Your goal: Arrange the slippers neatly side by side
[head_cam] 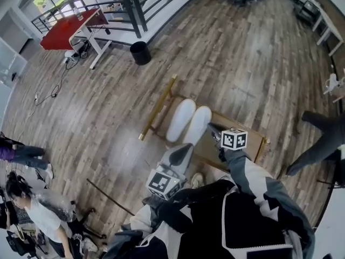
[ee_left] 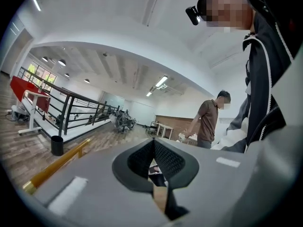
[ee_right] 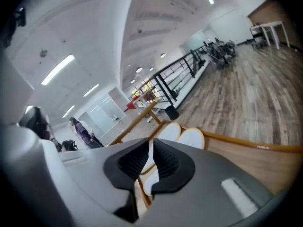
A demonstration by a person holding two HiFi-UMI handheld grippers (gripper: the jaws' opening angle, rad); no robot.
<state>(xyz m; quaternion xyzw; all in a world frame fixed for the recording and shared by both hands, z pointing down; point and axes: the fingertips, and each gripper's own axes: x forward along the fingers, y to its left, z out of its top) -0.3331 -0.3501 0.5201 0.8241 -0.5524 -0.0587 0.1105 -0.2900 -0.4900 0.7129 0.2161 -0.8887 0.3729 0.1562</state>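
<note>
Right hand-held gripper (ee_right: pixel 150 148), jaws narrowly apart and empty; slippers (ee_right: pixel 191 138) lie just ahead.

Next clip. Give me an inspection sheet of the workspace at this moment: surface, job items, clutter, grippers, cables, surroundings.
Surface: low wooden stand with a gold-coloured rail, on a plank floor.
Job's things: left slipper and right slipper, both white, lie side by side on the stand, sides touching, pointing the same way.
Clutter: nothing seen on the stand besides the slippers.
Grippers: left gripper has its jaws together, empty; right gripper has its jaws slightly apart, with nothing between them, clear of the slippers.
Cables: loose cable on the floor by the red table.
Surroundings: black bin, dark railing, seated person at the left edge.
</note>
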